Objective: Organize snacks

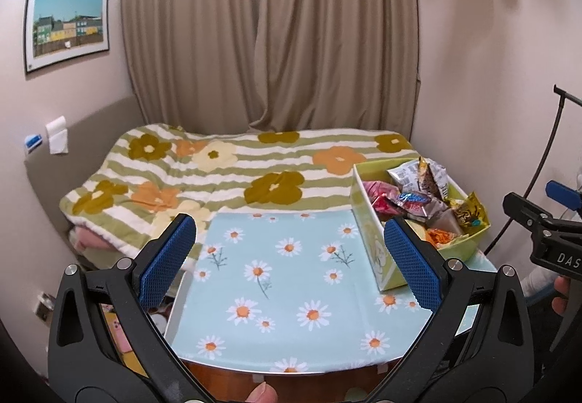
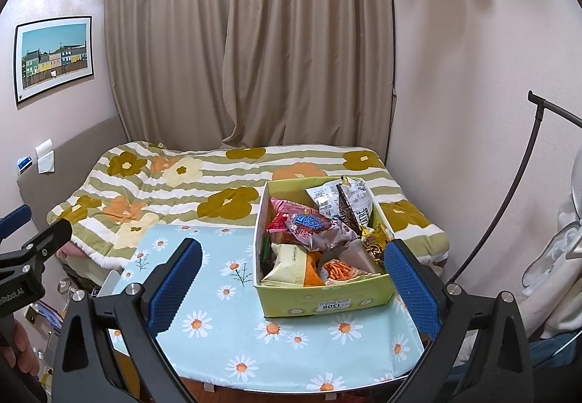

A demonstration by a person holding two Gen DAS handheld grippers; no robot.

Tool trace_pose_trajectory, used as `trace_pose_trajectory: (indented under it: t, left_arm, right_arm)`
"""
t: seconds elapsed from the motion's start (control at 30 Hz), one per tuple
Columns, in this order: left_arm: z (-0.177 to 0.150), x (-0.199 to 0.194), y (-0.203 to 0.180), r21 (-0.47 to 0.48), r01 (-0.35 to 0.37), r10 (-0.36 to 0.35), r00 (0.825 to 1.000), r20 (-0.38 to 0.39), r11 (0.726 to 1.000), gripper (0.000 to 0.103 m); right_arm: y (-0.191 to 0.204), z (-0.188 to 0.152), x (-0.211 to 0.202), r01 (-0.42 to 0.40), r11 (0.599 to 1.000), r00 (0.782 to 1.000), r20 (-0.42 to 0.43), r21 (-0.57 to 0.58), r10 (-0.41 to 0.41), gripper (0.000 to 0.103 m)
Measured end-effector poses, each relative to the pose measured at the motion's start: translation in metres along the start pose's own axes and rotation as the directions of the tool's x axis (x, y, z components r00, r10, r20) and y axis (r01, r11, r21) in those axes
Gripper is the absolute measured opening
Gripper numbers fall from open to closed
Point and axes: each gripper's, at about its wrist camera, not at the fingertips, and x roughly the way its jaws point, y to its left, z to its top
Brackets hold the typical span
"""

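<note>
A light green cardboard box (image 2: 327, 303) stands on the right part of a table with a pale blue daisy cloth (image 2: 225, 323). It is full of several snack packets (image 2: 327, 232), among them silver, brown, red and orange ones. The box also shows in the left wrist view (image 1: 374, 239) at the table's far right. My left gripper (image 1: 291, 261) is open and empty, held above the table's near edge, left of the box. My right gripper (image 2: 293, 275) is open and empty, in front of the box.
A bed with a green striped flower blanket (image 1: 225, 181) lies behind the table, under beige curtains (image 2: 254, 57). A wall stands close on the right. A black curved stand (image 2: 523, 166) rises at the right. Clutter lies on the floor to the left of the table.
</note>
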Motion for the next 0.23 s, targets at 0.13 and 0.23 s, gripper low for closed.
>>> trace_pose_trajectory:
  t: [0.13,0.23]
  left_arm:
    - [-0.0023,0.0056,0.0031,-0.015,0.036,-0.036,0.999,-0.009,0.999,0.103]
    - [-0.0029,0.0081,0.0038,-0.020,0.040,-0.041,0.999,-0.002,0.999,0.103]
  right_arm:
    - [0.0001,-0.0007,0.0007,-0.001,1.000,1.000,-0.002,-0.001,0.001,0.100]
    - [0.0005,-0.0017,0.0038,-0.003,1.000,1.000,-0.011,-0.003,0.003,0.100]
